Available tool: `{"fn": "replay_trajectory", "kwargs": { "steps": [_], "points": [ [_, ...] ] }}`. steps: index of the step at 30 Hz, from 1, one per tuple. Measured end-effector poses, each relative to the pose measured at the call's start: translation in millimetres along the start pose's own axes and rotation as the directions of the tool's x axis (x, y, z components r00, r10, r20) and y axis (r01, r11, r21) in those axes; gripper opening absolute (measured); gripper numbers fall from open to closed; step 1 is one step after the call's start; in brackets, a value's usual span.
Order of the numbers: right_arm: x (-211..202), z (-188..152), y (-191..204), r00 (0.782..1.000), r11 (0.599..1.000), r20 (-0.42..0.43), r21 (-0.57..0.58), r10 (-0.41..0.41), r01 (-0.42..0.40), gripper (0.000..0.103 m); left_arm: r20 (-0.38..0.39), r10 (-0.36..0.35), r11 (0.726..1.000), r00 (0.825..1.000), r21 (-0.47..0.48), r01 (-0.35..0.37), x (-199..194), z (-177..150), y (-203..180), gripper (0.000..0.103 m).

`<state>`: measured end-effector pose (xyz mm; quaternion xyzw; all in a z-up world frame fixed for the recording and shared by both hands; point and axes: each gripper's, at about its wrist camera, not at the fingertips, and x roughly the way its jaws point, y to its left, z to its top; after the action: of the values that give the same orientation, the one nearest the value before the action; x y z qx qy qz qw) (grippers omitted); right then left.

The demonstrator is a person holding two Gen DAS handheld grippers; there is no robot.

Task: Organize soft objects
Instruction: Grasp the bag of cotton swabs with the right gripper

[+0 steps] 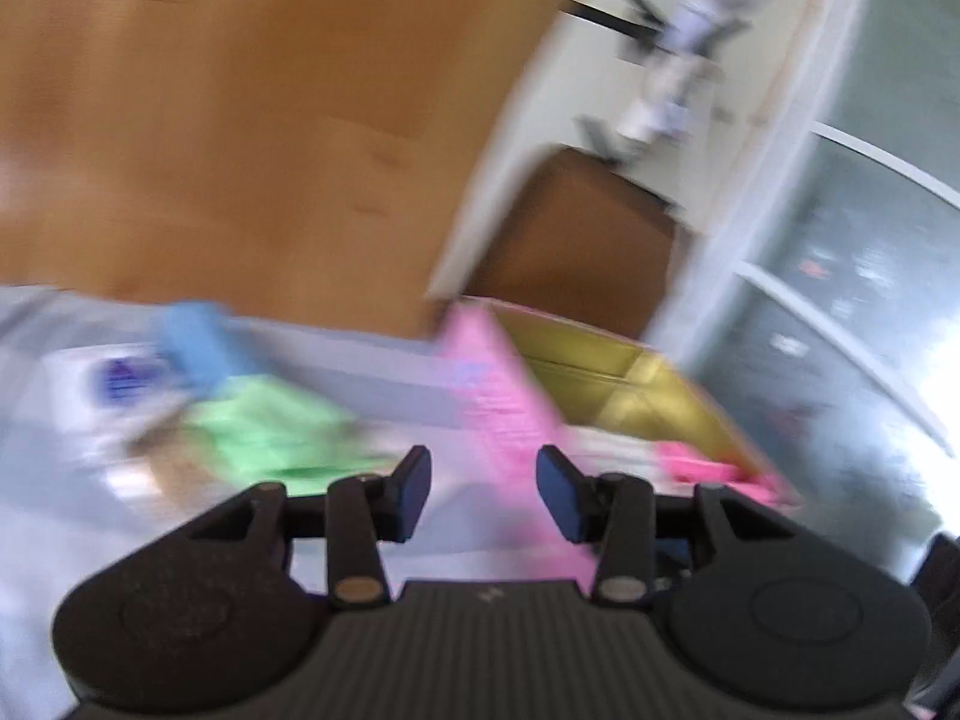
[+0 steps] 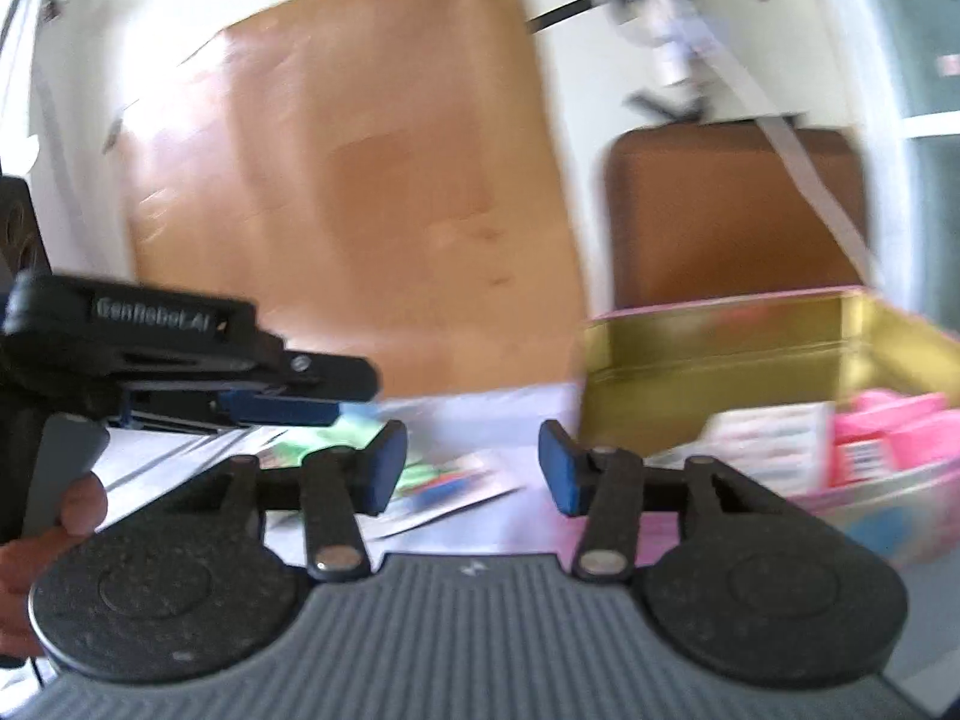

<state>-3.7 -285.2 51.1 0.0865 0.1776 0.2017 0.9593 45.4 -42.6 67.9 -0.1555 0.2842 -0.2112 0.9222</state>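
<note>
Both views are blurred by motion. My left gripper (image 1: 483,489) is open and empty above a pale tabletop (image 1: 384,378). Ahead of it on the left lie a green soft packet (image 1: 270,432) and a blue one (image 1: 198,342). On the right stands a pink tin box (image 1: 504,396) with a gold inside, holding pink packets (image 1: 696,468). My right gripper (image 2: 471,468) is open and empty. The tin box (image 2: 720,360) is to its right, with pink packets (image 2: 900,426) and a white packet (image 2: 768,438) inside. The left gripper (image 2: 270,408) shows from the side at left; its state there is unclear.
A large brown cardboard sheet (image 1: 240,120) leans against the wall behind the table. A brown box (image 2: 732,210) stands behind the tin. Flat printed packets (image 2: 444,486) lie on the table under my right gripper. A glass partition (image 1: 852,276) is at far right.
</note>
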Motion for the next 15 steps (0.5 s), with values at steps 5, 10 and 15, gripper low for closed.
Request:
{"fn": "replay_trajectory", "kwargs": {
  "steps": [5,10,15],
  "points": [
    [46.2,-13.6,48.1,0.98,0.991,-0.168,-0.056,0.108,-0.119,0.045,-0.026,0.199,0.972,0.98,-0.122,-0.2,-29.2,-17.2,91.3,0.04],
    [100.4,-20.3,83.4,0.948,0.983,-0.296,-0.102,0.116,-0.152,0.047,-0.034,0.248,0.939,0.968,-0.238,-0.249,-42.7,-28.5,146.7,0.04],
    [144.0,-16.6,83.9,0.926,0.993,-0.365,-0.019,0.1,-0.114,0.052,0.03,0.236,0.951,0.971,-0.212,-0.225,-44.8,-36.3,155.1,0.044]
  ]
}}
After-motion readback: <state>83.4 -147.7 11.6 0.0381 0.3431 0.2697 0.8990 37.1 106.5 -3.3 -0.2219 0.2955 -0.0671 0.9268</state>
